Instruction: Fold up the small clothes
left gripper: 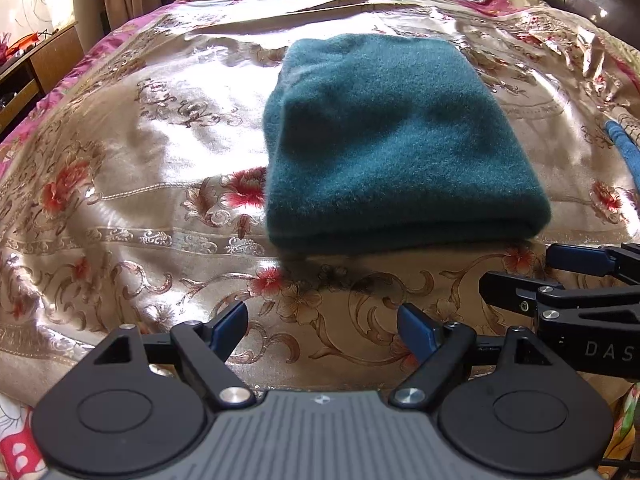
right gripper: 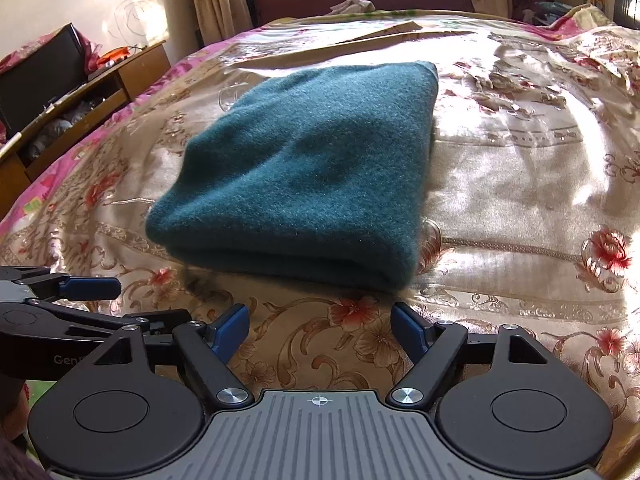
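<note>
The sweater (left gripper: 396, 140) lies folded into a thick teal rectangle on the bedspread (left gripper: 132, 152), its rounded fold edge nearest the tools and its long axis running away from them toward the far side of the bed. At least two layers show along that near edge in the right wrist view.

The left gripper (left gripper: 322, 322) hangs just short of the sweater's near edge, fingers spread apart, nothing between them. From its camera the sweater sits ahead and a little to the right. The right gripper (right gripper: 320, 322) is likewise spread and empty, just short of the same edge, and from its camera the sweater lies ahead and to the left. So the sweater sits between the two tools' lines of sight, with both about equally near; neither touches the cloth. Each gripper shows at the edge of the other's view, close alongside.

The fold looks mostly done: the shape is compact and its edges fairly square. If another fold is wanted, it would likely go across the long axis, each gripper taking a near corner and carrying it to the far edge. The thick, fuzzy knit should hold a pinch well but may spring open at the crease.

Beyond the sweater, a flat board (left gripper: 320, 10) lies on the bedspread.
</note>
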The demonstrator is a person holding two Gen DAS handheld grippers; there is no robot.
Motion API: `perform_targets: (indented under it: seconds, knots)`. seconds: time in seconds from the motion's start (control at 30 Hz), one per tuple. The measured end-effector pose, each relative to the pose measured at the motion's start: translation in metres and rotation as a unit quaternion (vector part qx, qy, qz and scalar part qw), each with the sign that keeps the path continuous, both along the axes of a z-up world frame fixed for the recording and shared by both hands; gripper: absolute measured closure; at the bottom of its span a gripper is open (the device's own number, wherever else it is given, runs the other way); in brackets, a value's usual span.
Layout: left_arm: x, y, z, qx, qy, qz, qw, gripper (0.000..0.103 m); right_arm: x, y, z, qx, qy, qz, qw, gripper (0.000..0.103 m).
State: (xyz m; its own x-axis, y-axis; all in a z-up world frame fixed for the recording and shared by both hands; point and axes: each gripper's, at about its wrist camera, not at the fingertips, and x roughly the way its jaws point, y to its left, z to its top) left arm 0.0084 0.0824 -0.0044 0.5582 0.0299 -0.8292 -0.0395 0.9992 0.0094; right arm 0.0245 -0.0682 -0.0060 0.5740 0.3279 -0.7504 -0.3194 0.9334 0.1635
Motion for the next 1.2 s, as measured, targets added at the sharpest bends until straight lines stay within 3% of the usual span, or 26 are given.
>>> perform_targets:
  seconds: [0.43, 1.2]
  knots:
    - [0.0013, -0.0001, -0.0023, -0.009, 0.019, 0.012, 0.9997, 0.017, -0.0009, -0.0014, -0.0024, 0.002, 0.003, -0.004, 1.000, 0.023]
    - [-0.0010, 0.0007, -0.0019, -0.013, 0.015, 0.017, 0.9997, 0.017, -0.0046, -0.0002, -0.0056, -0.010, 0.000, -0.007, 1.000, 0.023]
